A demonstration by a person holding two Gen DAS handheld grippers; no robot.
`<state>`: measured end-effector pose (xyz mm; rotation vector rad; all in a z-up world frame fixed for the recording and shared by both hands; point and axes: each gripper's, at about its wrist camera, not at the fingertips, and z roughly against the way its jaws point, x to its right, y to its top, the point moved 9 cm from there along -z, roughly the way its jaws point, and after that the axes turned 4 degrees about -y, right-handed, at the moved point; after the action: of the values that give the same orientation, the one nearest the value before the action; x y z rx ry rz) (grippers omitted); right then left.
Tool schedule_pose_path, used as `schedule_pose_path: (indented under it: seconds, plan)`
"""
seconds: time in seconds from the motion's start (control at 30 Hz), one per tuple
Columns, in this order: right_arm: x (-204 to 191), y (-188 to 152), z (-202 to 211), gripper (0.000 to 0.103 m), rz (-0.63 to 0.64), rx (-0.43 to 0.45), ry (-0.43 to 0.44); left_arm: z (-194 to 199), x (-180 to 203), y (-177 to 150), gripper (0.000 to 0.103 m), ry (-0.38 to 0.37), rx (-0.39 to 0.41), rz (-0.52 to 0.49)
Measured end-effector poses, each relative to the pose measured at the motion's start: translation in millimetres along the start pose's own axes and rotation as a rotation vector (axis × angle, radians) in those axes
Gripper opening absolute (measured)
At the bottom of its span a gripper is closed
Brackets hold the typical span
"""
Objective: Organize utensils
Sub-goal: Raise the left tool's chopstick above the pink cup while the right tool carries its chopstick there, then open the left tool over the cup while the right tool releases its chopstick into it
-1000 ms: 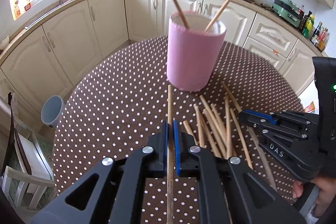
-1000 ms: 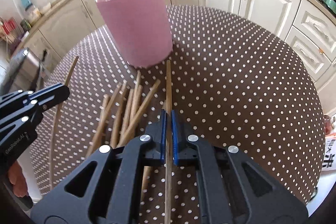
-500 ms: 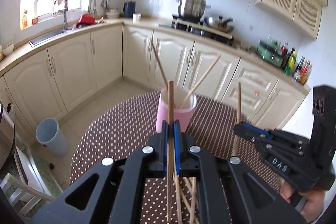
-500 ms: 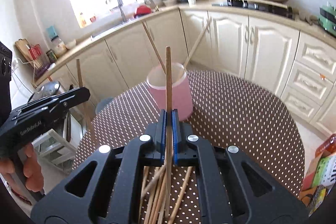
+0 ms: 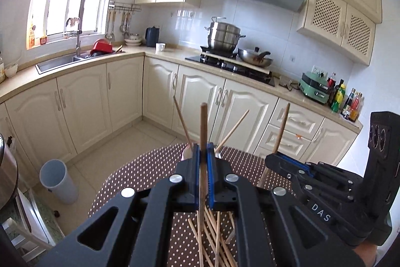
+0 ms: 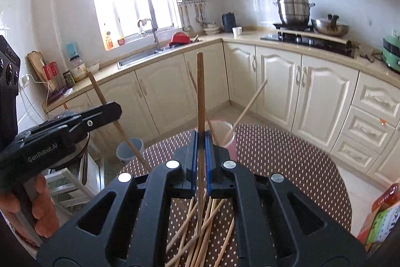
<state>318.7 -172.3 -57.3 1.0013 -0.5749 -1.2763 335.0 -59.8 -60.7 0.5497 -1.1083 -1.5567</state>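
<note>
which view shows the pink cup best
The right wrist view: the pink cup shows its rim and part of its side beyond the right claw. In the left wrist view the left claw hides nearly all of it; only the chopsticks in it stick out.

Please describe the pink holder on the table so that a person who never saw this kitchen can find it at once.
Start at the round table with the brown, white-dotted cloth. Toward its far edge, beyond the loose chopsticks lying flat, stands the pink holder, partly hidden behind the right gripper. It is the only upright pink thing there, with two chopsticks leaning out of it.
</note>
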Motion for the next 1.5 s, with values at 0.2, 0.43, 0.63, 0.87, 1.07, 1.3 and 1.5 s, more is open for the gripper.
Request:
schedule_pose_path:
  seconds: [0.2,0.43,0.63,0.87,1.07,1.3,1.5]
  plan:
    - [2.6,32.4,2.1,0.006,0.002,0.084,-0.024,2.7,4.2,34.8,0.006,-0.010,0.067,0.000]
    - [8.3,65.0,-3.5,0.006,-0.012,0.164,-0.043,4.6,7.6,75.4,0.006,-0.023,0.170,0.022]
    - [15.3,81.8,-9.9,0.006,-0.039,0.230,-0.060,-7.4,7.1,90.1,0.006,-0.007,0.227,0.032]
    - [18.7,91.5,-12.1,0.006,-0.045,0.300,-0.102,-41.8,-0.6,81.6,0.006,0.021,0.189,0.041]
    - [18.3,85.7,-26.1,0.006,-0.037,0.281,-0.104,-61.9,-7.2,67.8,0.006,0.030,0.142,0.029]
    - [17.5,71.0,-42.4,0.006,-0.045,0.225,-0.103,-69.3,-9.7,58.3,0.006,0.033,0.116,0.000]
    - [17.3,62.1,-47.9,0.006,-0.048,0.191,-0.103,-75.5,-15.9,51.3,0.009,0.043,0.087,0.002]
